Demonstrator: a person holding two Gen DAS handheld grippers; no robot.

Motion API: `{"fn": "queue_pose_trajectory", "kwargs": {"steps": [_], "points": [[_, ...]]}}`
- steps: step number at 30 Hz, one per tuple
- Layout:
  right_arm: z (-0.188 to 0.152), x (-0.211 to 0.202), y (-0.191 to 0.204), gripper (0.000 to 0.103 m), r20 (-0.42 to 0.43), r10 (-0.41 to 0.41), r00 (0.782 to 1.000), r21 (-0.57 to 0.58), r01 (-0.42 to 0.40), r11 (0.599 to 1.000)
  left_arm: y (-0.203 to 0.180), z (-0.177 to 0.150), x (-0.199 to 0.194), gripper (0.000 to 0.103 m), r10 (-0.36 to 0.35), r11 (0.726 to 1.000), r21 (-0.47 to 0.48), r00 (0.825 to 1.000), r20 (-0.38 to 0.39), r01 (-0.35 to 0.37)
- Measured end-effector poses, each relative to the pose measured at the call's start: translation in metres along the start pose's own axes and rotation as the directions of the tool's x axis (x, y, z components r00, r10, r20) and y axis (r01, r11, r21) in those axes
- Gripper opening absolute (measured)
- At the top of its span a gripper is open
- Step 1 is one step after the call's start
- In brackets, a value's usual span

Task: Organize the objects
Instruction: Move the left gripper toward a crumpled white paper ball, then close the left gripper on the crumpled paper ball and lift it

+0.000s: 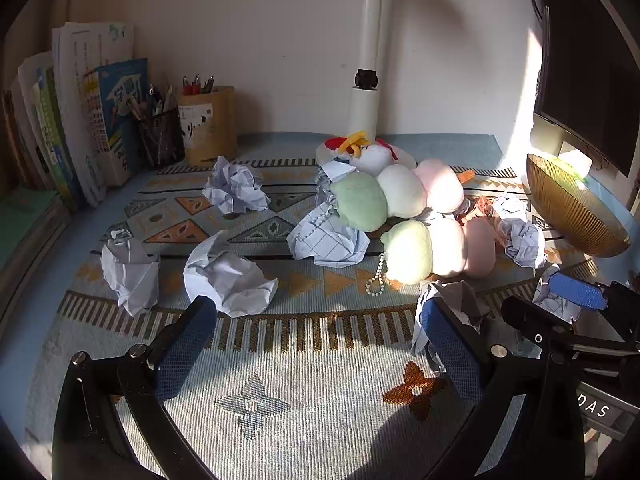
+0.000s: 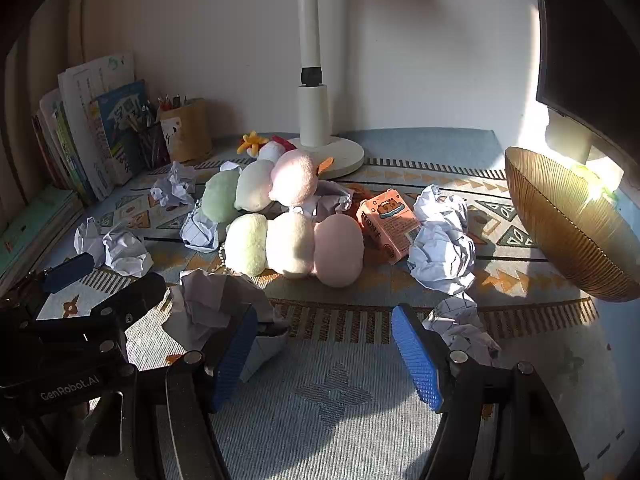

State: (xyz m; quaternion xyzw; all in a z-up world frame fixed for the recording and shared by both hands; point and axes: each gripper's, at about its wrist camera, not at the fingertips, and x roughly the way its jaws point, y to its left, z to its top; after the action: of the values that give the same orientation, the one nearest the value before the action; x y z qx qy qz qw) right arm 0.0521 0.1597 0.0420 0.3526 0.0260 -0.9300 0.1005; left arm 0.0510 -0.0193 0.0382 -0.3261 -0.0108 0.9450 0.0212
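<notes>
My left gripper (image 1: pixel 316 344) has its fingers spread wide over bare patterned mat (image 1: pixel 320 392) with nothing between them; a crumpled paper ball (image 1: pixel 230 278) lies just beyond the left-hand finger and another, grey in shadow (image 1: pixel 456 300), sits against the outer side of the right-hand one; my right gripper (image 2: pixel 324 354) is likewise parted and pinching nothing, with a crumpled sheet (image 2: pixel 212 304) tucked behind its left finger and a smaller wad (image 2: pixel 460 320) behind its right finger; straight ahead of both pairs of fingers lies the heap I am sorting: two plush skewers of green, cream and pink balls (image 2: pixel 292 244), one stacked partly on the other, with a bead chain (image 1: pixel 376 280) trailing toward me; an orange carton (image 2: pixel 386 224) leans just right of the nearer plush, touching a large paper ball (image 2: pixel 440 252); far right of the fingers a ribbed golden bowl (image 2: pixel 568 232) stands tilted, its inside turned away so I cannot tell what it holds; far left at the back, a mesh cup (image 1: pixel 160 138) and a tan pen holder (image 1: pixel 208 124) both carry pens, beside upright books (image 1: pixel 96 112); a white lamp base (image 2: pixel 332 152) stands behind the heap, half hiding a white toy with red and yellow trim (image 1: pixel 368 152); the dark monitor (image 1: pixel 592 60) is cut off at the right edge.
</notes>
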Motion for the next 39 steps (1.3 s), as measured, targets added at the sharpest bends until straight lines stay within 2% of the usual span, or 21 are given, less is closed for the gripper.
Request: {"fn": "queue_pose_trajectory", "kwargs": {"steps": [10, 14, 15, 19, 21, 24, 28, 31, 33, 35, 36, 39], "points": [[-0.001, -0.001, 0.000, 0.069, 0.003, -0.001, 1.000, 0.000, 0.001, 1.000, 0.001, 0.000, 0.000, 0.102, 0.001, 1.000, -0.003, 1.000, 0.000, -0.001], [-0.004, -0.022, -0.003, 0.069, 0.100, 0.010, 0.995, 0.015, -0.011, 1.000, 0.005, -0.001, -0.007, 0.102, 0.018, 1.000, -0.020, 1.000, 0.023, -0.017], [-0.004, -0.025, -0.003, 0.069, 0.098, 0.013, 0.995, 0.012, -0.014, 1.000, 0.009, -0.001, -0.012, 0.102, 0.007, 1.000, -0.030, 1.000, 0.030, -0.006], [-0.012, -0.032, 0.000, 0.069, 0.049, 0.092, 0.995, 0.043, -0.094, 0.995, 0.038, -0.008, -0.035, 0.102, -0.063, 0.992, -0.105, 0.998, 0.017, 0.064], [-0.014, -0.030, 0.006, 0.069, 0.016, 0.132, 0.991, 0.052, -0.132, 0.990, 0.056, -0.010, -0.042, 0.102, -0.049, 0.990, -0.134, 0.999, 0.010, 0.049], [-0.012, -0.023, 0.020, 0.069, -0.020, 0.137, 0.990, 0.028, -0.137, 0.990, 0.077, -0.004, -0.036, 0.102, -0.049, 0.985, -0.164, 0.998, -0.028, 0.044], [-0.010, -0.001, 0.030, 0.069, -0.112, 0.183, 0.977, 0.042, -0.179, 0.983, 0.073, 0.017, -0.004, 0.102, -0.029, 0.992, -0.122, 0.995, -0.097, 0.017], [-0.011, 0.015, 0.034, 0.069, -0.164, 0.189, 0.968, 0.061, -0.181, 0.982, 0.061, 0.025, 0.030, 0.102, 0.028, 0.998, -0.049, 0.986, -0.164, -0.036], [-0.009, 0.021, 0.039, 0.069, -0.187, 0.175, 0.967, 0.051, -0.169, 0.984, 0.057, 0.026, 0.045, 0.102, 0.031, 0.999, -0.024, 0.983, -0.182, -0.036], [-0.004, 0.025, 0.042, 0.069, -0.192, 0.180, 0.965, 0.056, -0.172, 0.983, 0.055, 0.024, 0.054, 0.096, 0.048, 0.999, -0.015, 0.980, -0.193, -0.051], [-0.001, 0.027, 0.043, 0.069, -0.191, 0.184, 0.964, 0.066, -0.174, 0.982, 0.056, 0.023, 0.057, 0.089, 0.043, 0.999, -0.020, 0.978, -0.202, -0.048], [0.005, 0.042, 0.045, 0.069, -0.213, 0.143, 0.967, 0.083, -0.128, 0.988, 0.060, 0.024, 0.058, 0.076, 0.006, 0.999, -0.049, 0.979, -0.203, -0.016]]}}
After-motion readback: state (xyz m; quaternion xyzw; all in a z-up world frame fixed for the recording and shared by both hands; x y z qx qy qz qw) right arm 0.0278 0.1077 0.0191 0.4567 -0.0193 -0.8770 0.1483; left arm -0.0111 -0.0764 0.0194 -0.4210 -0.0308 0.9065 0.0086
